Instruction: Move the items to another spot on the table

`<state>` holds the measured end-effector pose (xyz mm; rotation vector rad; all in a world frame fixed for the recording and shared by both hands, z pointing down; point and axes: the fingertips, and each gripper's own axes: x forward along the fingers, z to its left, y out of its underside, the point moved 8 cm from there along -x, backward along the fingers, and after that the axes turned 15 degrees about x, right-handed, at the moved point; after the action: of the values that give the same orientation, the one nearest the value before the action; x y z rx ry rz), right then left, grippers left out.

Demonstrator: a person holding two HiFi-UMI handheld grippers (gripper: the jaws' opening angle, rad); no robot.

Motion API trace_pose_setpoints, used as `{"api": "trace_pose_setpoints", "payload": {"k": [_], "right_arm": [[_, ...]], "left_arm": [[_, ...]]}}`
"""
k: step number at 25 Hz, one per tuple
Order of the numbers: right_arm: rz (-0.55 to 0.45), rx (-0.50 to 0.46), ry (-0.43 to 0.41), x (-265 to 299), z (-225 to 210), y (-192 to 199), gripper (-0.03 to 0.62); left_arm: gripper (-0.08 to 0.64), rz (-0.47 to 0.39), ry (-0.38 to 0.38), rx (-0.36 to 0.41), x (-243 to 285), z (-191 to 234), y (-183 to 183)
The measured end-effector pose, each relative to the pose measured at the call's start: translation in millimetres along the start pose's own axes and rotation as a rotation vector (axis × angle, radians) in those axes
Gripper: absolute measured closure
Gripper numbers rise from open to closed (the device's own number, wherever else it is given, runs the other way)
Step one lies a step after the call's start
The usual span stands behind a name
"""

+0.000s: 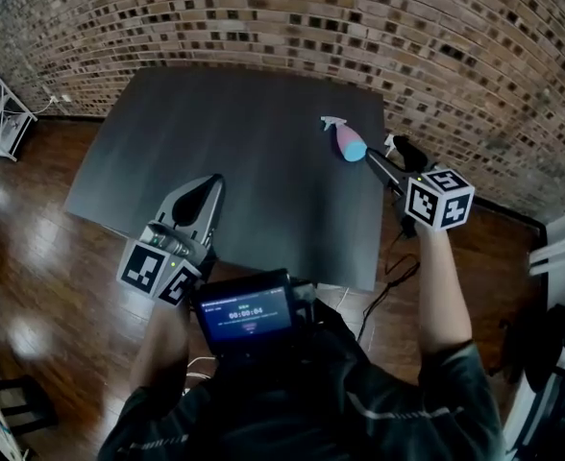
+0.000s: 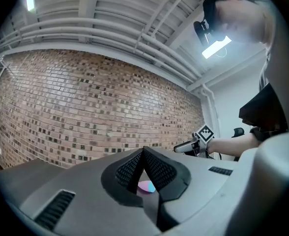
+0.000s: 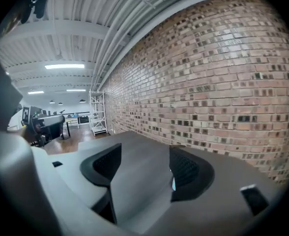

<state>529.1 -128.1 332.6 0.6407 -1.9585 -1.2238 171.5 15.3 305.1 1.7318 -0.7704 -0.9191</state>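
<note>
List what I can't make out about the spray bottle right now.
Head view: spray bottle too small; nozzle detail and label unreadable.
Left gripper view: left gripper's closed jaws hide all but a pink-blue sliver.
Right gripper view: right gripper's right-hand pad covers all but a blue edge.

We find the scene dim; a ceiling lamp (image 2: 216,47) glares, the wooden floor (image 1: 28,248) shines, edges bend strongly.

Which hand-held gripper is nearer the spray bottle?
Right. The right hand-held gripper is just beside the spray bottle, jaws open; the left hand-held gripper is far back across the table.
</note>
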Motion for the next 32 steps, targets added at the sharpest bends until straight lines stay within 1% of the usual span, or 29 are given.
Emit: {"api": "trace_pose_setpoints", "payload": {"k": [8,12,17,21,25,28,30,32], "right_arm": [[0.103,0.009,0.031,85,-72,-25,0.276],[0.194,0.036,0.043,134,-112,-24,0.276],[0.365,0.094,0.034,201,-155,-3,0.276],[0.496,0.122,0.051,249,-186,21,0.276],[0.603,0.14,0.077,285,-211,45,0.276],[0.67,0.156,0.107,306,-229,62,0.276],[0.699,0.172,0.139,317,-239,73,0.276],[0.731,0.189,0.164,325,-246,85,0.276]], "left_arm": [[0.565,0.043,0.003,-0.007,85,38,37],[0.565,0.081,0.003,-0.018,125,52,62],[0.565,0.154,0.017,-0.027,172,61,102],[0.565,0.215,0.014,-0.064,202,68,137],[0.565,0.266,0.028,-0.09,220,71,171],[0.565,0.286,0.007,-0.117,233,74,192],[0.565,0.303,-0.025,-0.139,239,77,207],[0.565,0.314,-0.036,-0.168,242,78,218]]}}
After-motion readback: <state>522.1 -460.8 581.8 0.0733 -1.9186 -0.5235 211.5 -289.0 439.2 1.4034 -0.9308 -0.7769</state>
